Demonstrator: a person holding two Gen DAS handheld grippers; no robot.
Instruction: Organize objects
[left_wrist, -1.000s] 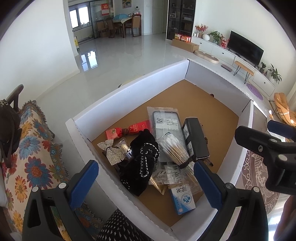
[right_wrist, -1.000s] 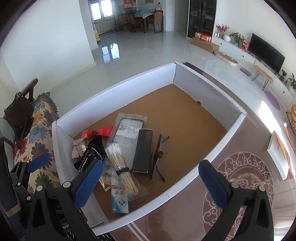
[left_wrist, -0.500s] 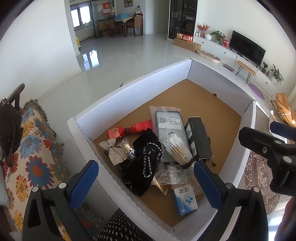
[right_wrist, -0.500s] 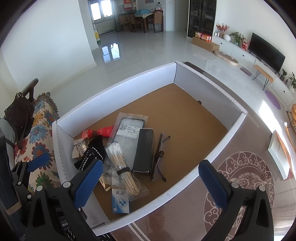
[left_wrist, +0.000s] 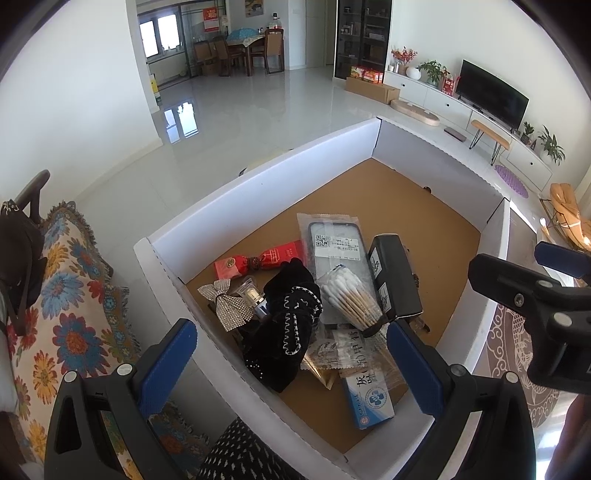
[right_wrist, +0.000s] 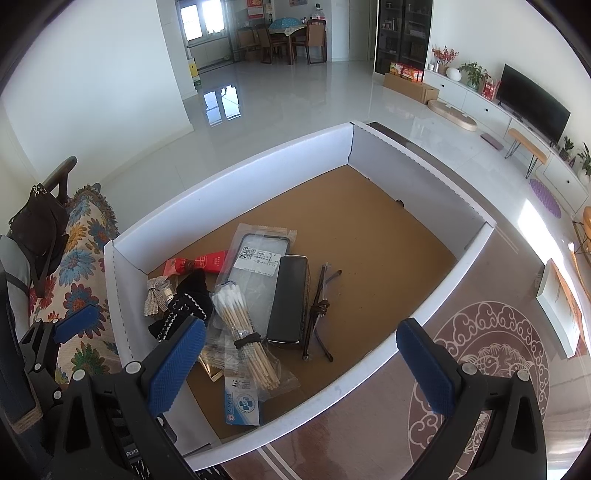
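Note:
A white-walled box with a brown floor (left_wrist: 258, 192) (right_wrist: 236, 177) holds a pile in its near left part: a black glasses case (left_wrist: 395, 280) (right_wrist: 290, 302), a cotton-swab bundle (left_wrist: 351, 295) (right_wrist: 243, 332), a bagged phone case (left_wrist: 332, 236) (right_wrist: 258, 254), a black fabric piece (left_wrist: 288, 325) (right_wrist: 188, 306), a red packet (left_wrist: 258, 258) (right_wrist: 195, 264), a sparkly bow (left_wrist: 225, 302), a blue-white box (left_wrist: 367, 398) (right_wrist: 243, 402) and glasses (right_wrist: 319, 310). My left gripper (left_wrist: 291, 365) is open above the pile's near edge. My right gripper (right_wrist: 303, 362) is open above the box's near wall.
A flower-patterned cloth (left_wrist: 66, 295) (right_wrist: 81, 258) covers a seat left of the box, with a dark bag (right_wrist: 40, 221) on it. A patterned brown table top (right_wrist: 480, 362) lies right of the box. A TV (left_wrist: 491, 98) and a low cabinet stand far right.
The left wrist view has shifted slightly, so the box sits a little further right and lower. Both grippers stay open and the objects have not moved.

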